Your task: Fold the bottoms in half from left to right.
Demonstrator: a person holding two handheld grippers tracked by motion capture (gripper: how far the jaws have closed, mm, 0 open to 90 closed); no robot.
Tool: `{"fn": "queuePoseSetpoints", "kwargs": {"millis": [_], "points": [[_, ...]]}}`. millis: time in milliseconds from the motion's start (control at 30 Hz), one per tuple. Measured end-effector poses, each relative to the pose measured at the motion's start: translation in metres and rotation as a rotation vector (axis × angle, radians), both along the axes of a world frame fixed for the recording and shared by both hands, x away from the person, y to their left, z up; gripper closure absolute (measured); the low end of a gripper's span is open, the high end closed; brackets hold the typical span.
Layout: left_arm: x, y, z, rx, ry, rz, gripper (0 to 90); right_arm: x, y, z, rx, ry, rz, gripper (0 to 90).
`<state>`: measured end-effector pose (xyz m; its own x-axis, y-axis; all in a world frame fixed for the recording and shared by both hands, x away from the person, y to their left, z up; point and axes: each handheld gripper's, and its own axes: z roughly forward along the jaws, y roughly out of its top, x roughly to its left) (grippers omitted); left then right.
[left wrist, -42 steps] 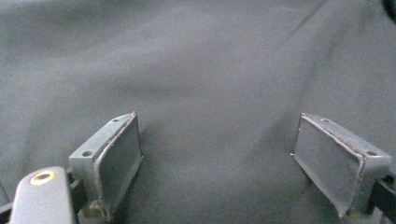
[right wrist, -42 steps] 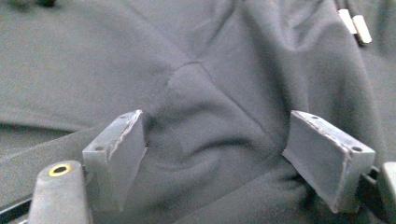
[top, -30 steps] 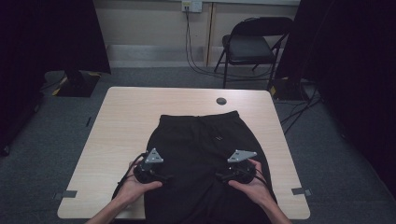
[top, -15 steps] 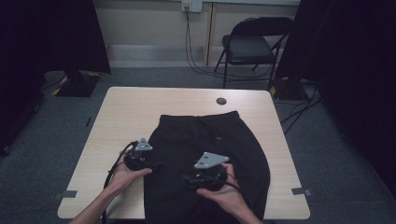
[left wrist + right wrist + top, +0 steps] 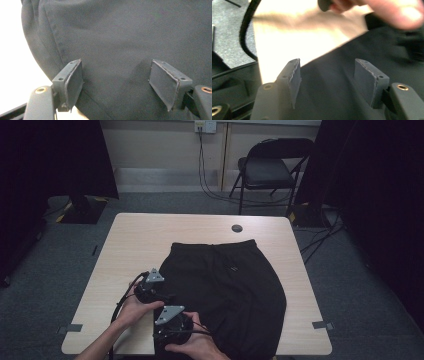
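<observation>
While the high view shows black shorts (image 5: 227, 290) lying flat on the table (image 5: 150, 240), waistband toward 12 o'clock, the left gripper (image 5: 150, 289) sits at the garment's 9 o'clock edge and the right gripper (image 5: 172, 327) near its 7 o'clock corner. Seen from the left gripper view, the left gripper's (image 5: 116, 82) 2 jaws stand wide apart over cloth, gripping nothing; it should drop lower and straddle the side seam before closing. Seen from the right gripper view, the right gripper (image 5: 329, 80) gapes equally wide, empty, over the hem edge; pinching both layers there would likely give a clean fold.
</observation>
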<state>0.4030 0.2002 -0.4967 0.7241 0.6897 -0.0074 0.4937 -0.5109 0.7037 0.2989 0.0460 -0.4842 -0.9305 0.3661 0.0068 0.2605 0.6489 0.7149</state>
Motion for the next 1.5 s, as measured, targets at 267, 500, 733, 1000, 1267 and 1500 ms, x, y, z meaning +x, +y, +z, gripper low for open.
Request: {"fn": "queuePoseSetpoints", "kwargs": {"millis": [267, 500, 733, 1000, 1267, 1500], "points": [[0.0, 0.0, 0.0, 0.001, 0.0, 0.001, 26.6, 0.0, 0.011, -0.012, 0.005, 0.019, 0.009, 36.7], [0.0, -0.001, 0.0, 0.002, 0.004, 0.012, 26.6, 0.002, 0.012, -0.012, -0.001, -0.009, -0.002, 58.0], [0.001, 0.001, 0.003, -0.025, 0.019, 0.008, 27.1, 0.008, -0.01, -0.006, 0.017, -0.006, -0.042, 87.1], [-0.001, -0.005, 0.007, -0.043, -0.03, 0.018, 28.8, 0.015, -0.059, 0.003, -0.031, -0.054, -0.126, 88.2], [-0.002, -0.016, 0.001, 0.016, -0.026, 0.019, 29.6, 0.025, -0.058, -0.008, -0.002, -0.046, -0.164, 60.0], [-0.001, -0.012, 0.003, 0.008, -0.011, 0.011, 29.9, 0.031, -0.051, -0.012, 0.013, -0.041, -0.165, 76.4]]}}
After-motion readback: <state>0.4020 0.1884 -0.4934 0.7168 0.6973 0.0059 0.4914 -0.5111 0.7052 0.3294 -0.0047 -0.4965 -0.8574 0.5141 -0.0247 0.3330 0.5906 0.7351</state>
